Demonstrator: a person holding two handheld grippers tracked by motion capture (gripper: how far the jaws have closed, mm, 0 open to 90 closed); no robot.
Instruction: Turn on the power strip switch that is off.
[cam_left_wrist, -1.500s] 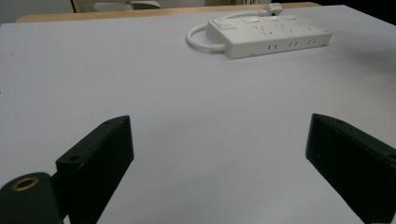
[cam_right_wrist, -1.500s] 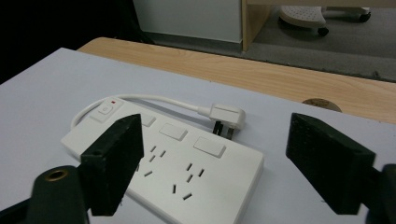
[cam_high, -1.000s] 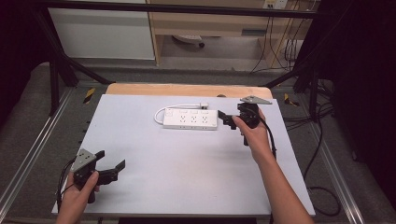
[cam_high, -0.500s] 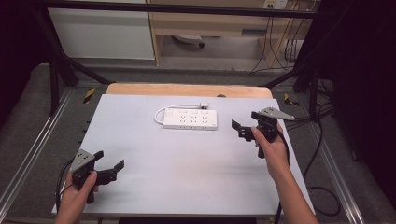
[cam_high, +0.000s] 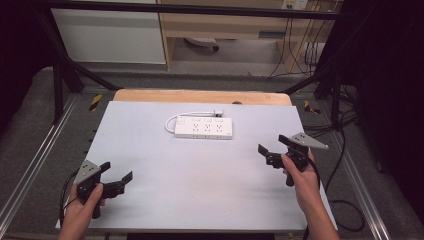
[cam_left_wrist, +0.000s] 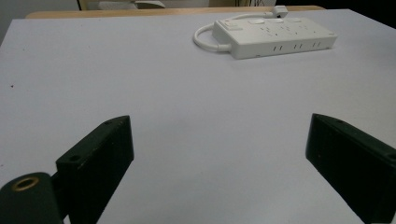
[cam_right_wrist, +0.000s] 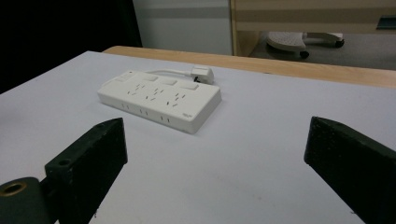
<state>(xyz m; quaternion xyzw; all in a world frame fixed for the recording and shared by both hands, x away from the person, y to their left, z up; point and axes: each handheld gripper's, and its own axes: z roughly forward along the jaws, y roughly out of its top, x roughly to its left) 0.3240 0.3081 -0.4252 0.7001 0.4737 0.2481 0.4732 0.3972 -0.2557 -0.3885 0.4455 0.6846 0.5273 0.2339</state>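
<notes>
- White desk (cam_high: 200, 190): power strip (cam_high: 204, 129) lies flat at the far middle, cord looped behind.
- We judge it rigid, light, smooth; grip across its long sides.
- Left claw (cam_high: 119, 181) and right claw (cam_high: 272, 146): both released, empty, well apart from it.

A white power strip (cam_high: 204, 129) lies flat on the pale desk (cam_high: 200, 190), toward its far edge and near the middle, its long side running left to right. Three rows of sockets face up, with buttons along the far side. Its white cord (cam_high: 172, 120) loops from the left end to a plug (cam_high: 218, 113) resting just behind the strip.
</notes>
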